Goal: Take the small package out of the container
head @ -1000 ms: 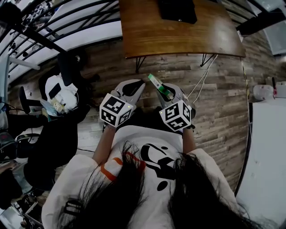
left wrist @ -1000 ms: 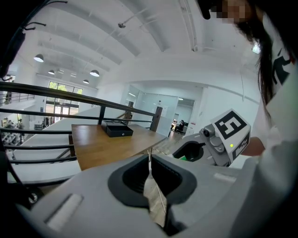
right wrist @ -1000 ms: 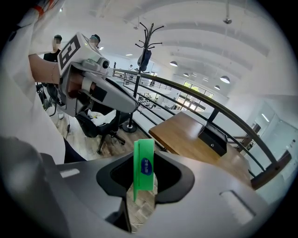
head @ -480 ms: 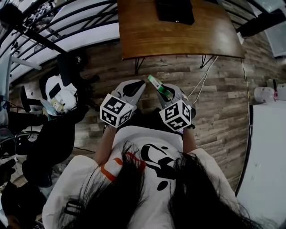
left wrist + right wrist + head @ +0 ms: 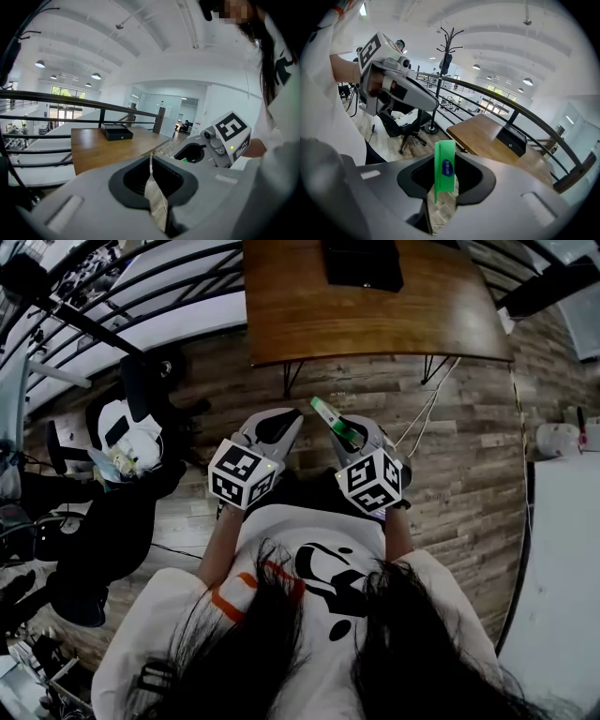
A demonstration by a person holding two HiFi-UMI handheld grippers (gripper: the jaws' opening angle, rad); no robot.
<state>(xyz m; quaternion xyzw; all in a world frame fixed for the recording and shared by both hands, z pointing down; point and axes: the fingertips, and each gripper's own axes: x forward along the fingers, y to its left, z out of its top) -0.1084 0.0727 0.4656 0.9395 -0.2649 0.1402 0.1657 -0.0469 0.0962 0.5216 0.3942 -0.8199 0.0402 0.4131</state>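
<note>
Slippage seems possible: right gripper (image 5: 440, 194) pinches small package (image 5: 445, 164) by its near end only; left gripper (image 5: 151, 161), closed and empty, gives no support.

A wooden table (image 5: 375, 315) stood on a plank floor (image 5: 459, 456), bearing only a black box (image 5: 362, 263) at its far edge. A white cable (image 5: 424, 409) trailed across the floor.
</note>
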